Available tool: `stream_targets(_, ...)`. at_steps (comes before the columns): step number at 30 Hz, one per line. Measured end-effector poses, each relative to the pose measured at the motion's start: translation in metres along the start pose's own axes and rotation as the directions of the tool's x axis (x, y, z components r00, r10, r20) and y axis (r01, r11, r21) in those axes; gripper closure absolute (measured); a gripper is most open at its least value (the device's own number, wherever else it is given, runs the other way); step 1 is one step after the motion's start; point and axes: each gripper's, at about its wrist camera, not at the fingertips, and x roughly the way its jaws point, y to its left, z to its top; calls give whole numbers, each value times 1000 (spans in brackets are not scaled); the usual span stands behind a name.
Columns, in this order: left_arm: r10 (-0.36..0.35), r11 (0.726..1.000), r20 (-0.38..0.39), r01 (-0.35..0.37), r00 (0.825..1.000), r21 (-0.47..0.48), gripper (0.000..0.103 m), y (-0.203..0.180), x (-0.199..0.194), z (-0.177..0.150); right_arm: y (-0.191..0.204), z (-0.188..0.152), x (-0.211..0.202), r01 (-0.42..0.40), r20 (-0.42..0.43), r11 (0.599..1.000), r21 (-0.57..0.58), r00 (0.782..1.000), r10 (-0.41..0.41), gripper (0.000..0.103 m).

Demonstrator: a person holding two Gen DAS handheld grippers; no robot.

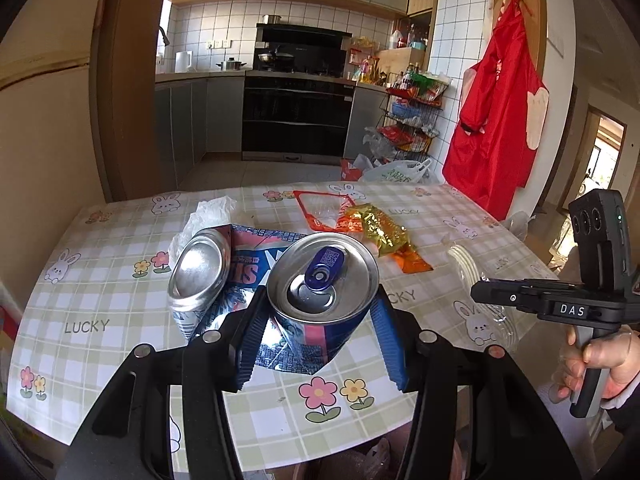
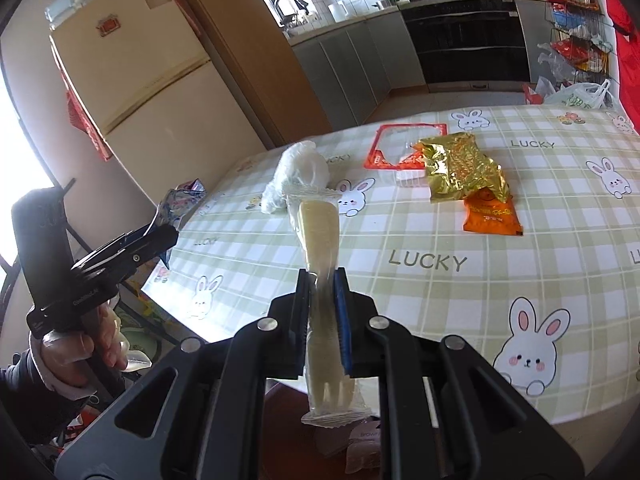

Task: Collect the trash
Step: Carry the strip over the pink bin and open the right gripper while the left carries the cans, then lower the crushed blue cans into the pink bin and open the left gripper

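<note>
My left gripper [image 1: 320, 304] is shut on a crushed blue drink can [image 1: 320, 280], lifted above the table with its pull-tab top facing me and its bent bottom end [image 1: 200, 268] to the left. The right wrist view shows that gripper [image 2: 166, 236] and can [image 2: 180, 200] at the table's left edge. My right gripper [image 2: 323, 280] is shut on a clear packet holding a cream plastic fork [image 2: 320, 224], which sticks up between the pads. In the left wrist view, the right gripper [image 1: 478, 292] and its packet [image 1: 468, 264] are on the right.
On the checked rabbit tablecloth [image 2: 428, 260] lie a gold wrapper [image 2: 460, 168], an orange sachet [image 2: 492, 212], a red-rimmed clear packet [image 2: 404, 144] and a crumpled white bag [image 2: 300, 168]. A fridge [image 2: 140, 72] stands to the left, with the kitchen behind.
</note>
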Motion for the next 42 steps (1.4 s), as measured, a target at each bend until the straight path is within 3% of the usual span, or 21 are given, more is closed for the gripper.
stream_targets(10,2,1000,81,0,997,-28,53,-24,-90,-14,36,-37,-53,-22,11,1000,-18,1000,23,87)
stream_targets(19,-2,999,126,7,992,-36,53,-32,-134,-25,57,-59,-72,-30,1,999,-31,1000,30,87)
stream_targets(37,-13,998,123,20,992,-58,53,-23,-132,-28,80,-62,-59,-69,-79,993,-96,995,61,83)
stream_targets(42,-22,998,114,28,993,-52,53,-25,-128,-28,77,-61,-62,-51,-64,994,-92,997,45,68)
